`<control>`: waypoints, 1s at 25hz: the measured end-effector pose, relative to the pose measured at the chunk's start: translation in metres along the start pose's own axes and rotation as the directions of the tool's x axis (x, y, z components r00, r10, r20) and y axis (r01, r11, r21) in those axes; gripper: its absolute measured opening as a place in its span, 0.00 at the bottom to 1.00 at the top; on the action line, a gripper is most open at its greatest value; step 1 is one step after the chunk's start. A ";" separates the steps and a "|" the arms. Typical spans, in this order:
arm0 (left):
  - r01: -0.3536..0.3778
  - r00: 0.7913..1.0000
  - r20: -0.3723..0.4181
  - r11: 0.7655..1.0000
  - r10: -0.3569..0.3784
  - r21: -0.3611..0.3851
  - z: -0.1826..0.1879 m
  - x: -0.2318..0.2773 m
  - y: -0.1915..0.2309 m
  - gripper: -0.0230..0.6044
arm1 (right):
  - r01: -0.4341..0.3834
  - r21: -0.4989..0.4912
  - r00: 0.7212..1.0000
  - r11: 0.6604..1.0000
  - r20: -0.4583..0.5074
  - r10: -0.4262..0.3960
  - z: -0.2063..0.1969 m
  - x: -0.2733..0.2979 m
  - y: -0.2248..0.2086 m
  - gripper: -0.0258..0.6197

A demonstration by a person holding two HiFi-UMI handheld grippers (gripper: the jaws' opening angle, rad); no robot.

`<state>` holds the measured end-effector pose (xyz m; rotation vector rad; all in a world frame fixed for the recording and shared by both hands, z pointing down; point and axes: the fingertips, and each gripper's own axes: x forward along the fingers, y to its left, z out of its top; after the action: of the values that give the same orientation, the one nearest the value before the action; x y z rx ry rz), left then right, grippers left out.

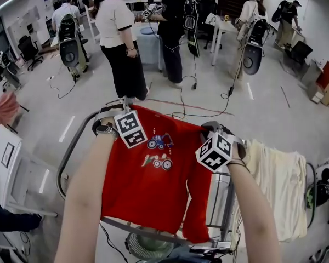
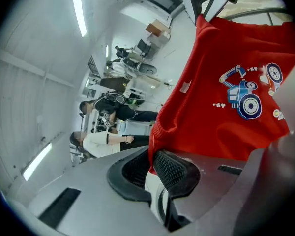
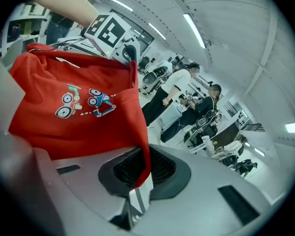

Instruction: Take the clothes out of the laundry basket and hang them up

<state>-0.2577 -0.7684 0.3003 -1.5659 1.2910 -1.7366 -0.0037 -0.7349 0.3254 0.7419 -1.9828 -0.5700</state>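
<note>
Drying rack fills the lower half of the head view, with its front rail crossing near the bottom. Red shirt is stretched flat across the centre, its top edge pinched at both corners and its lower part hanging over the front rail. Cream cloth is already draped on the rack at the right.

Left gripper is at the shirt's upper left corner. In its own view the left gripper is clamped on the red shirt, with the ribbed edge caught between the pads. Right gripper is at the upper right corner. The right gripper is likewise clamped, with the edge of the red shirt pinched between the pads.

Step judged: the shirt is being spread onto the rack. Both grips should be held tight and level, and the cloth kept taut so that no fold bunches. The top edge should be laid over a rail evenly, and released only once the weight is balanced on both sides.

Containers: a round ribbed thing at the bottom centre is possibly the laundry basket. It is mostly hidden by the shirt, so its contents cannot be told.
</note>
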 end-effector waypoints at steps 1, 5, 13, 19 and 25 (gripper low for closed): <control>0.012 1.000 -0.005 1.000 -0.012 0.002 0.002 0.007 -0.006 0.06 | -0.012 0.012 1.000 1.000 -0.004 0.012 -0.005 0.007 0.001 0.07; 0.044 0.999 -0.022 0.999 -0.044 0.002 0.004 0.031 -0.029 0.06 | -0.041 0.056 0.999 0.998 -0.021 0.042 -0.022 0.031 0.010 0.07; -0.018 0.998 -0.060 0.992 0.011 -0.124 -0.004 0.054 -0.031 0.26 | -0.018 0.195 1.000 0.981 0.012 0.015 -0.031 0.049 0.003 0.19; -0.100 0.994 -0.071 0.973 0.087 -0.207 -0.011 0.044 -0.007 0.67 | 0.034 0.231 0.999 0.972 0.008 -0.037 -0.036 0.039 -0.010 0.45; -0.127 0.991 -0.060 0.973 0.118 -0.191 -0.010 0.013 -0.007 0.70 | 0.054 0.186 0.998 0.981 0.007 -0.056 -0.030 0.011 -0.006 0.44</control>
<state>-0.2685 -0.7730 0.3135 -1.5197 1.5880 -1.6216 0.0196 -0.7501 0.3420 0.9116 -2.0508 -0.4262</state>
